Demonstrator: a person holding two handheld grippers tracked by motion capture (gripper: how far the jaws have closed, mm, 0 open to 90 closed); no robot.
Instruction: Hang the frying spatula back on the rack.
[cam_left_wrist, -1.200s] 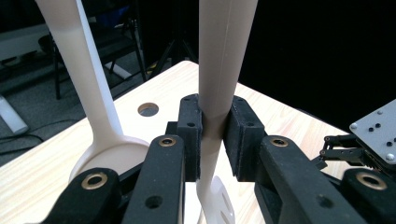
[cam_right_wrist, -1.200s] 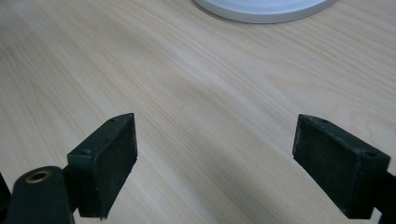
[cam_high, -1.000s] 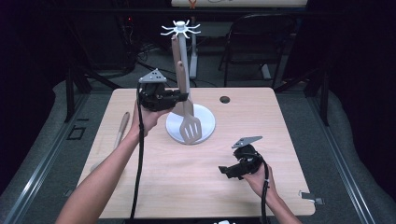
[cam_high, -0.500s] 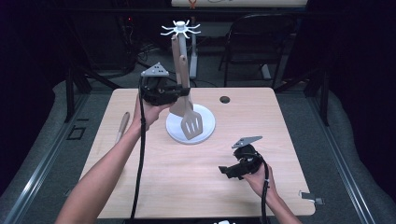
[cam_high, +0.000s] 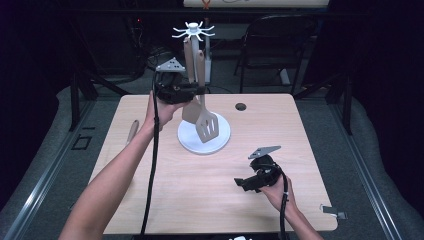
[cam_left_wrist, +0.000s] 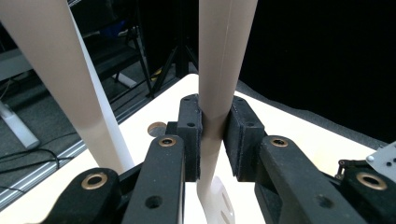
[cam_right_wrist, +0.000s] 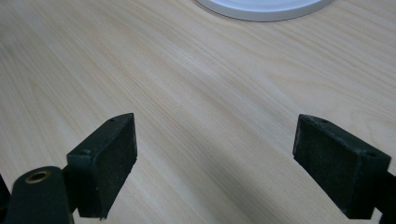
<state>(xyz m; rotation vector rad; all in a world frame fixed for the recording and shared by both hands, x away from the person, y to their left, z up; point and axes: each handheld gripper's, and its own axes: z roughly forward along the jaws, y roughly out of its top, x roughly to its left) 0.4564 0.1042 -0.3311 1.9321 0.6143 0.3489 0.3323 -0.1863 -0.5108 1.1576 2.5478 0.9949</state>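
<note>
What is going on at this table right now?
A person works with a gripper in each hand. The left gripper is clamped on the handle of a slotted spatula, held upright beside the white utensil rack, whose round base sits under the blade. Another utensil hangs next to it. The right gripper rests low over the wooden table with its jaws wide open and nothing between them. A wooden utensil lies near the table's left edge.

The slotted spatula (cam_high: 206, 126) – pale wood, long flat handle, broad head with slots – hangs upright above the round white base (cam_high: 220, 142) of the stand. Its handle runs up toward the white hooks (cam_high: 193, 32) at the top, and its head sits low, just beside a second wooden utensil (cam_high: 190, 111).
</note>
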